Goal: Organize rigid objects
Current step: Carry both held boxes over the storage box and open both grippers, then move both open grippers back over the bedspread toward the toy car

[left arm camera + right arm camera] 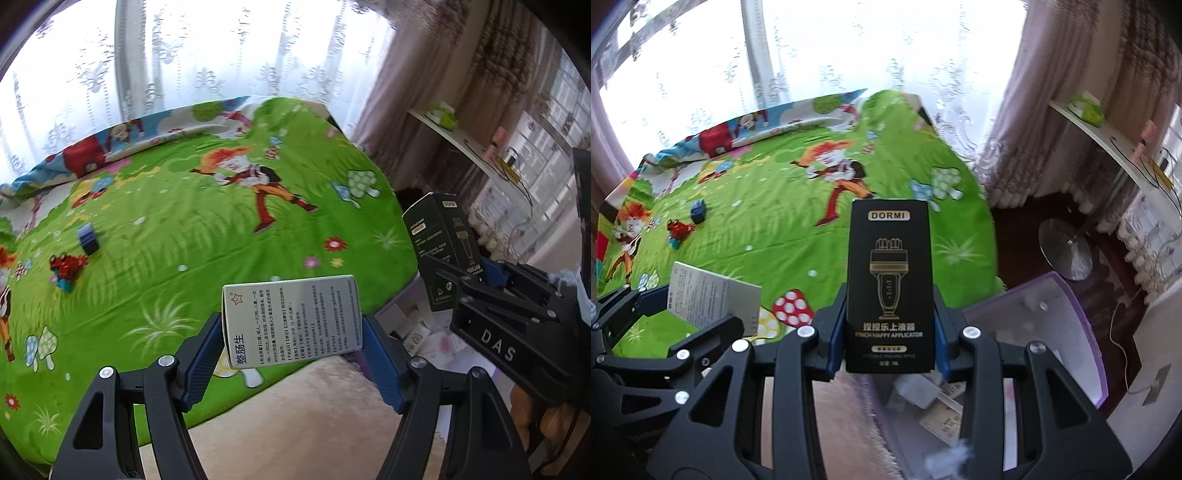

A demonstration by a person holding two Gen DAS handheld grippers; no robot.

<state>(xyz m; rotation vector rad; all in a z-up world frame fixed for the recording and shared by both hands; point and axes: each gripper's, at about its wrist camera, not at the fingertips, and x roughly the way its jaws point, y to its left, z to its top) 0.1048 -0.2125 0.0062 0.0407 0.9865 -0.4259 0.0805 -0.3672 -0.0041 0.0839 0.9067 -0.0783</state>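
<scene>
Between the blue pads of the left gripper [291,347], at the 6 o'clock position of the left wrist view, a white medicine box [291,325] is clamped across its width, its printed face turned to the camera. Correspondingly, a black DORMI box [890,288] is held upright in the narrowly set right gripper [886,339], seen at 6 o'clock in the right wrist view and again at 3 o'clock in the left one. Both boxes are carried in the air near the edge of the bed, whose green cartoon bedspread [184,221] fills the centre of each view. A purple-rimmed storage bin [1082,325], lying on the floor at 4 o'clock of the right view, already contains several small white packets, so part of the sorting is judged to be done. Two items remain on the bedspread at 9 o'clock: a small dark blue cube [88,240] and, just beside it, a red toy [66,266]; these, together with the two held boxes, are judged still to be put away. The bin's contents are blurred and partly hidden behind the gripper frames, so its items cannot be identified. The bin's near end is cut off by the frame, and the fine print on both boxes is largely illegible.
</scene>
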